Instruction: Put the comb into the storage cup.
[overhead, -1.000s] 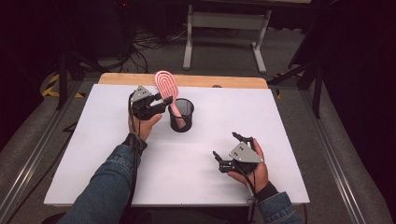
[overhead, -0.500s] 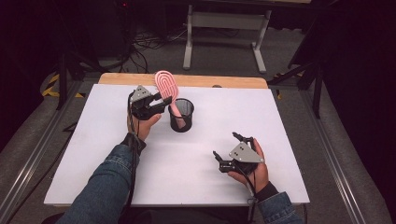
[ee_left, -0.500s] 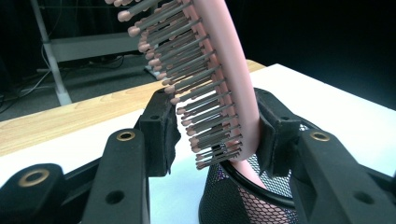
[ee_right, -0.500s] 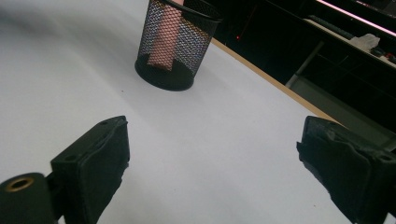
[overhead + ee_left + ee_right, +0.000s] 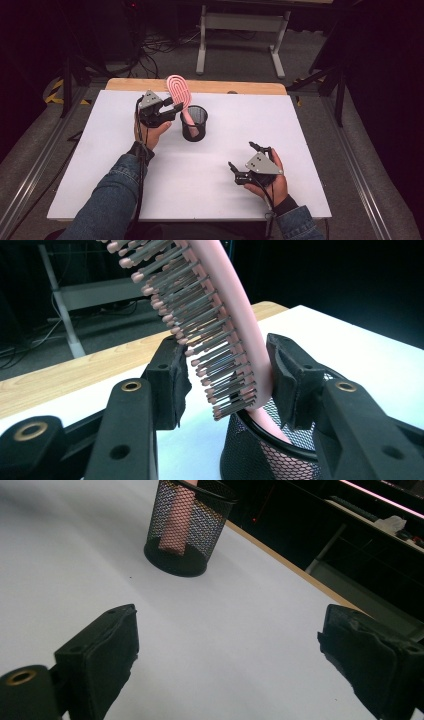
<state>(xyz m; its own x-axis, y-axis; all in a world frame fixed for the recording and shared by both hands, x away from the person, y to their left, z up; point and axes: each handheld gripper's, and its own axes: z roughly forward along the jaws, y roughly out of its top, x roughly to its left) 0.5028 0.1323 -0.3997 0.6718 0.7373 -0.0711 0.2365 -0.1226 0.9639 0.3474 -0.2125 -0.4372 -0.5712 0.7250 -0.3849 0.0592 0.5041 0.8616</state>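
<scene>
One pink plastic hairbrush with grey pink-tipped bristles (image 5: 210, 325) stands handle-down in the black wire-mesh cup (image 5: 194, 123) on the white table (image 5: 310, 145), head leaning out over the rim. Judging by this, the brush is just being placed or about to be lifted; either calls for a clean vertical path. The left tool (image 5: 227, 377) brackets the brush head, part open, one pad touching its back. The right tool (image 5: 249, 162) rests wide open and empty.
</scene>
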